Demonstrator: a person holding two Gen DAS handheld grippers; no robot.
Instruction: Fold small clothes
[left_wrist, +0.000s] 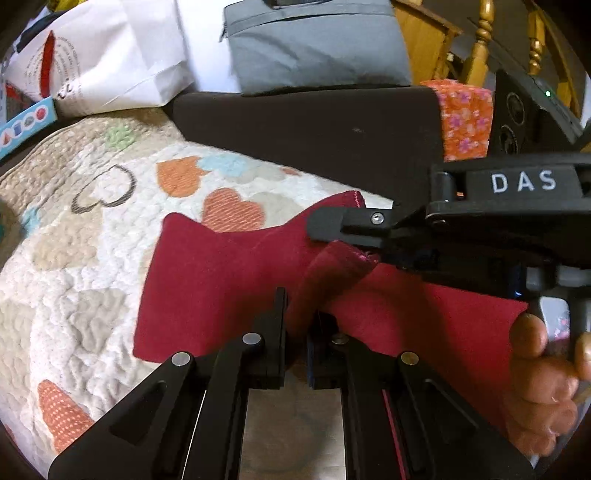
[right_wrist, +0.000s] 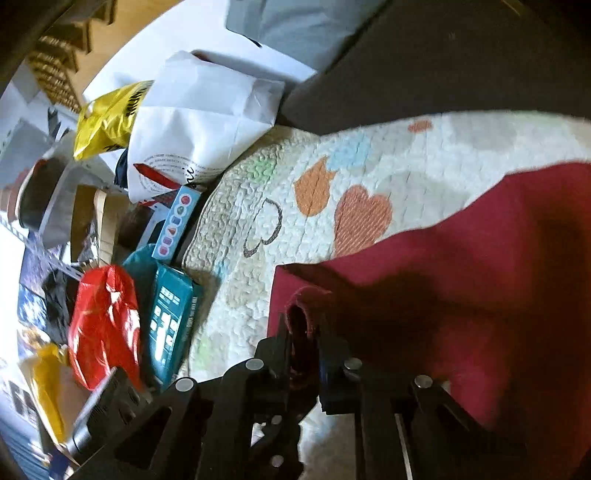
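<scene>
- A heart-patterned quilt (left_wrist: 85, 266) fills the left of the left wrist view, with a white paper bag (left_wrist: 110, 55) and a grey pouch (left_wrist: 317, 48) at its far edge.
- At centre, a dark red garment (left_wrist: 207, 280) lies spread on the quilt, mostly flat, with one portion lifted into a soft ridge.
- The left hand-held gripper (left_wrist: 297, 325) has its jaws closed on that raised fold, the cloth bunched between its fingers (left_wrist: 277, 332).
- To the right, the right hand-held gripper (left_wrist: 354, 236) reaches in from the side, clamped on a stitched hem edge (a person's hand (left_wrist: 543, 365) grips its handle below).
- Its own camera confirms the hold: a rolled loop of hem sits pinched between its fingers (right_wrist: 282, 350), the rest of the cloth trailing off to the right.
- The fabric looks light, limp and not at all slippery; it will drape and crease wherever it is unsupported.
- Best purchase appears to be at hemmed edges and corners, where the doubled stitching gives a firmer bite than a single layer, letting both grips carry an edge across evenly.
</scene>
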